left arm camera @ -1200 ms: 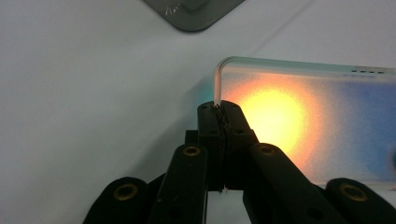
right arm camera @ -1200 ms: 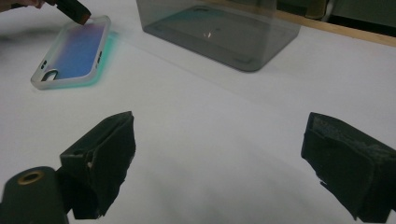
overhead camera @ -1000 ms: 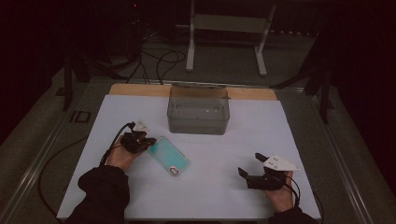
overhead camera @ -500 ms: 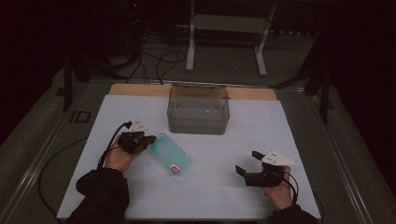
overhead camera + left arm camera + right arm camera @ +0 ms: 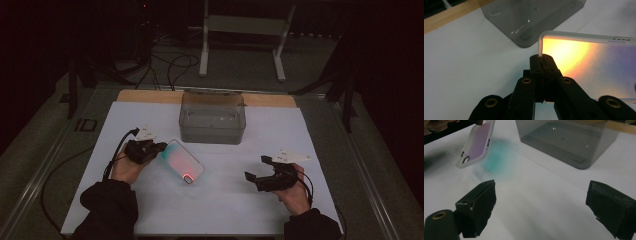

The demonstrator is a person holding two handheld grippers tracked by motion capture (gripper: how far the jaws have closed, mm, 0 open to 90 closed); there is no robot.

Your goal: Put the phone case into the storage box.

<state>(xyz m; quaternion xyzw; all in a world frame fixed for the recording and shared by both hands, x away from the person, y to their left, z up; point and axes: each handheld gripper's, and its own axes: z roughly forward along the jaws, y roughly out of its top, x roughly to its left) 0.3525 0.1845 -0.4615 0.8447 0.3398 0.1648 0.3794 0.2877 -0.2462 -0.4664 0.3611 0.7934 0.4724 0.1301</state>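
I pinch the phone case [image 5: 183,162] edge in my left gripper [image 5: 159,148], lifting it so my wide-open, empty right gripper [image 5: 256,168] can grab it.

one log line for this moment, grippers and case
left gripper: shut on phone case corner, case lifted | right gripper: open, empty | bin: behind case, apart

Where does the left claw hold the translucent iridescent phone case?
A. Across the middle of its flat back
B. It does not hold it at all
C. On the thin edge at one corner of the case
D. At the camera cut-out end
C: in the left gripper view the left claw is shut on the rim at a corner of the translucent iridescent phone case; the camera cut-out end hangs free, away from the claw.
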